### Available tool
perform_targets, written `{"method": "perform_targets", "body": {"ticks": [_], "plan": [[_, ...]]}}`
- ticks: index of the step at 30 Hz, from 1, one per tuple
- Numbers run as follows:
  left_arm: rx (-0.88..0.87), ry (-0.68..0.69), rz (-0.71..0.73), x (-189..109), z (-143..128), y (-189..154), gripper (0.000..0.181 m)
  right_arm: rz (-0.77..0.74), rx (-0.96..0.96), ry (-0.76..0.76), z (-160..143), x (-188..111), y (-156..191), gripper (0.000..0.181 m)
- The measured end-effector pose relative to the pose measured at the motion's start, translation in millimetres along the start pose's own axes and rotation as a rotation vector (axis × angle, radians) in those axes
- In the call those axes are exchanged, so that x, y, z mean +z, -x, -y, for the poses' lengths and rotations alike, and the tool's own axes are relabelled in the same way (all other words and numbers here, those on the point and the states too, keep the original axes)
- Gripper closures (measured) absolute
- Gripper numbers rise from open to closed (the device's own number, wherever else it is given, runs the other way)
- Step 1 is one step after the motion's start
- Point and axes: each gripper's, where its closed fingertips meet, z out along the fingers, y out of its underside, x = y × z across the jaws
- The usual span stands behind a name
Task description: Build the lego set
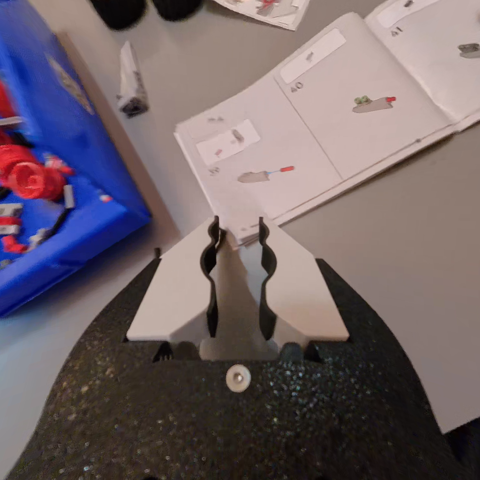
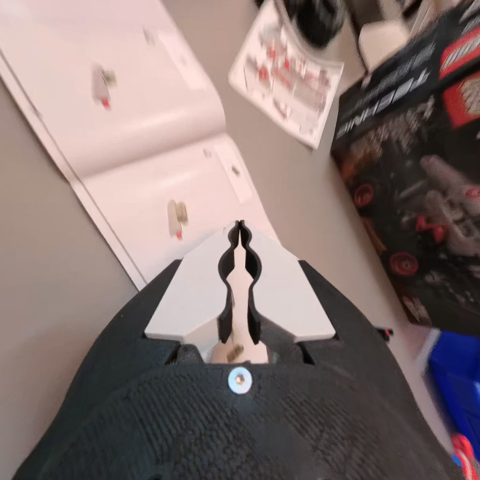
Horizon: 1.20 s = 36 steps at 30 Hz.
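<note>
The open instruction booklet lies on the grey table. My left gripper is open and low over the table, and the booklet's near corner sits between its fingertips. A blue tray to its left holds red and grey lego parts. My right gripper is shut with its tips touching, and I see nothing between them. It hovers over the booklet, near the page edge. Both views are blurred by motion.
A white and grey long piece lies beyond the tray. A sticker sheet and black round objects are at the far side. The black lego box stands right of the booklet, with the blue tray nearer. Some 25 cm of space lies between my two pairs of fingers.
</note>
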Motion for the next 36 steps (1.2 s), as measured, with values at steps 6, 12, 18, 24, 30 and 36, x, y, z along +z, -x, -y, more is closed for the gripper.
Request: {"method": "perform_targets", "body": {"ticks": [6, 12, 18, 24, 30, 36], "plan": [[0.089, -0.129, 0.045, -8, 31, 10, 0.165, 0.182, -0.044, -0.319, 73, 7, 44, 0.181], [0.151, -0.024, -0.034, 22, 5, -2, 0.178, 0.292, -0.165, -0.274, 79, 30, 75, 0.181], [0.107, -0.013, -0.104, 19, 0, -4, 0.181, 0.342, -0.231, -0.193, 63, 40, 82, 0.181], [0.061, -0.030, -0.142, 19, -1, -4, 0.181, 0.257, -0.213, -0.248, 72, 38, 61, 0.181], [0.052, -0.027, -0.151, 18, -2, -1, 0.181, 0.265, -0.132, -0.208, 47, 46, 46, 0.181], [0.023, -0.027, -0.170, 17, -4, 3, 0.181, 0.263, -0.146, -0.206, 46, 46, 46, 0.181]]}}
